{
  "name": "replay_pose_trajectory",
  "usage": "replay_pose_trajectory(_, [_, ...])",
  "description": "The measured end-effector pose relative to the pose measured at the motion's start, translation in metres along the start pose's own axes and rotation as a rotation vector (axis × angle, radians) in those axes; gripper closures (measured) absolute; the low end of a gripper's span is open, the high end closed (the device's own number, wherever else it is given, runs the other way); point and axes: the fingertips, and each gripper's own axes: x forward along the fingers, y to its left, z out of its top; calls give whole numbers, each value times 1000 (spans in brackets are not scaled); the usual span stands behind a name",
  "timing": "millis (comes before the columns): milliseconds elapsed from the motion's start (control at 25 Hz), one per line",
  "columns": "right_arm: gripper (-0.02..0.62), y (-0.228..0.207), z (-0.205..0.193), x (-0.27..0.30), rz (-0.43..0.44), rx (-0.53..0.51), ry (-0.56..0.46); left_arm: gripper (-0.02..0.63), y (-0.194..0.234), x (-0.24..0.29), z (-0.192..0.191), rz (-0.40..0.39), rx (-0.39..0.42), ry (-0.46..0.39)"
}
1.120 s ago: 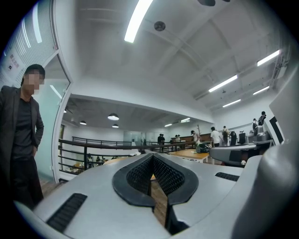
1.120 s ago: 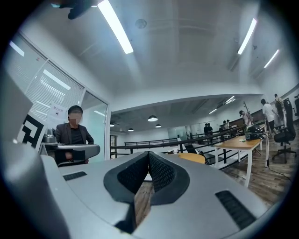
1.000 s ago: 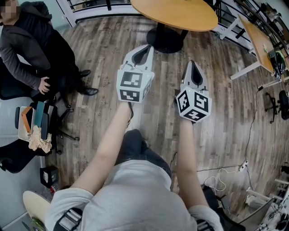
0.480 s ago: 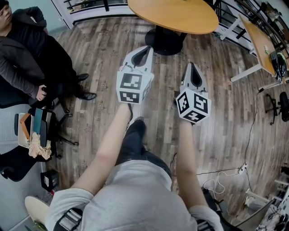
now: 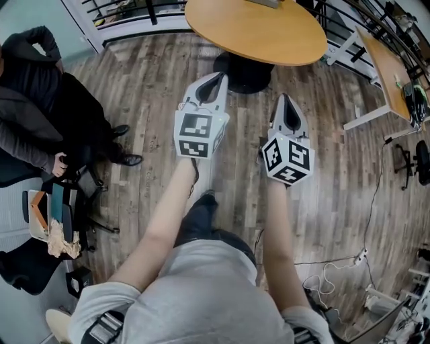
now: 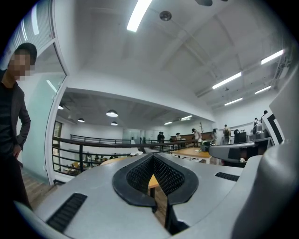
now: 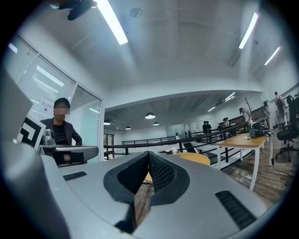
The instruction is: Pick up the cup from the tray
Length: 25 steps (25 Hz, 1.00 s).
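No cup or tray shows in any view. My left gripper [image 5: 220, 76] and right gripper [image 5: 287, 98] are held level, side by side, over the wooden floor, both pointing at a round wooden table [image 5: 255, 30] just ahead. Each is shut with nothing between its jaws. In the left gripper view the black pads of the left gripper [image 6: 153, 157] meet at the tip, and the table's edge [image 6: 153, 181] shows through the gap behind them. The right gripper [image 7: 148, 153] looks the same, with the round table [image 7: 196, 158] beyond it.
The table's black pedestal base [image 5: 242, 70] stands right before the grippers. A person in dark clothes [image 5: 40, 114] sits at the left by a chair with clutter [image 5: 50, 215]. A desk [image 5: 386, 64] stands at the right, a railing [image 5: 127, 10] behind, and cables [image 5: 322, 269] on the floor.
Both grippers have moved forward together toward the round table, which now sits lower and nearer in the head view. The seated person has slid toward the left edge. Jaws unchanged.
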Motion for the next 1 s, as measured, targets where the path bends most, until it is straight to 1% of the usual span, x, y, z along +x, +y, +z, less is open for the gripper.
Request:
replay_pose_trajectory(240, [589, -5, -1, 46, -15, 2, -4, 600, 23, 42, -2, -18, 3, 1])
replay_pose_trajectory(520, [589, -12, -8, 77, -31, 1, 10, 600, 36, 75, -9, -34, -2, 7])
replay_pose_trajectory(760, [589, -31, -9, 110, -21, 2, 19, 600, 39, 107, -13, -29, -10, 13])
replay_pose_trajectory(1000, [589, -58, -14, 162, 12, 1, 25, 600, 49, 161, -19, 9, -9, 18])
